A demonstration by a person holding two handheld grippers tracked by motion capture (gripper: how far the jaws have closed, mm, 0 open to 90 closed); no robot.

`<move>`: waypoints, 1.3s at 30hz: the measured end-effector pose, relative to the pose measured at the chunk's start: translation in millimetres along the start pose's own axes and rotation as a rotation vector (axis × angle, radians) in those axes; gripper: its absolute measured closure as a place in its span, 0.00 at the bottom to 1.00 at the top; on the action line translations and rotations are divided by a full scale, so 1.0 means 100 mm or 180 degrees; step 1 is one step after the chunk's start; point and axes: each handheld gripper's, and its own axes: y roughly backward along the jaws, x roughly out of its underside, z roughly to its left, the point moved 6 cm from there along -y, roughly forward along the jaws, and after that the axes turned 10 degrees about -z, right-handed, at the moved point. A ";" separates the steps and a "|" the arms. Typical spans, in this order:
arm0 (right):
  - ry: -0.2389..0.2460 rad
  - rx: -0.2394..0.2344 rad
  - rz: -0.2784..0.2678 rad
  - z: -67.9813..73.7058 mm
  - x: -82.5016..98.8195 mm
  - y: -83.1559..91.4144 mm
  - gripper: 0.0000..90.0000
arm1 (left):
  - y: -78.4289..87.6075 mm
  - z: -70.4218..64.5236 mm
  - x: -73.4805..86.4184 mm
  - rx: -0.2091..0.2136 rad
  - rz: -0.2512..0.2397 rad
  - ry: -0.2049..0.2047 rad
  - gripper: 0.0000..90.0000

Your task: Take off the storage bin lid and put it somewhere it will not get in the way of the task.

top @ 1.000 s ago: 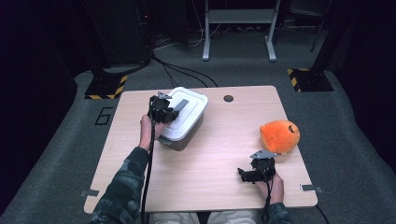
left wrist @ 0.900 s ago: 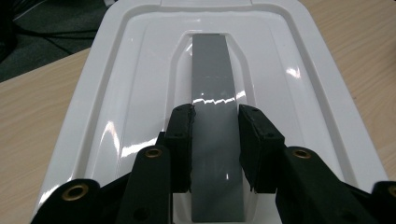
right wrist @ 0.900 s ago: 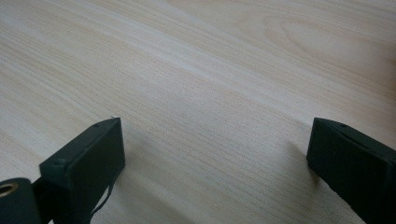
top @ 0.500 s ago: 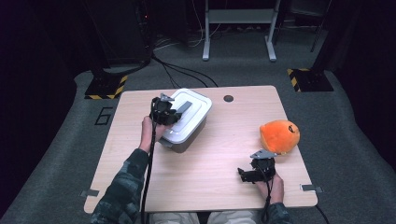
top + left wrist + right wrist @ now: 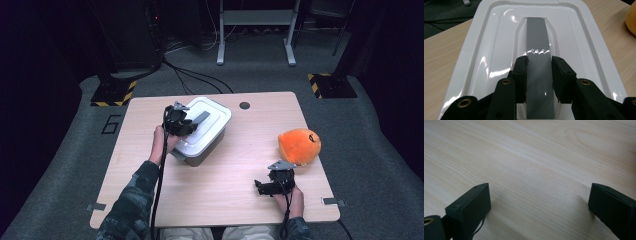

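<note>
Grey carpet surrounds the light wooden table, and dark stands are behind it. On the left half of the table sits a grey box closed by a white lid, so its content is hidden. The lid's long grey handle runs away from the person, towards the far right. The left gripper has its jaws closed on this handle. The right gripper rests wide open on bare wood, holding nothing, near an orange plush toy.
</note>
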 end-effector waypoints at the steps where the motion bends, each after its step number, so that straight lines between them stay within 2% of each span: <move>1: 0.0000 0.0001 -0.0002 0.00 0.00 0.00 0.04 | 0.00 0.00 0.00 0.0007 0.0007 -0.0003 0.74; 20: -0.0013 0.0001 0.0006 0.00 0.00 0.00 0.04 | 0.03 -0.18 0.01 0.0165 0.0028 -0.0075 0.74; 28: -0.0005 0.0001 0.0000 0.00 0.00 0.00 0.04 | 0.04 -0.27 0.02 0.0294 0.0051 -0.0155 0.74; 29: -0.0011 0.0002 0.0004 0.00 0.00 0.00 0.04 | 0.04 -0.29 0.02 0.0302 0.0034 -0.0124 0.74; 39: -0.0007 0.0008 0.0001 0.00 0.00 0.00 0.04 | 0.06 -0.40 0.03 0.0423 0.0060 -0.0199 0.74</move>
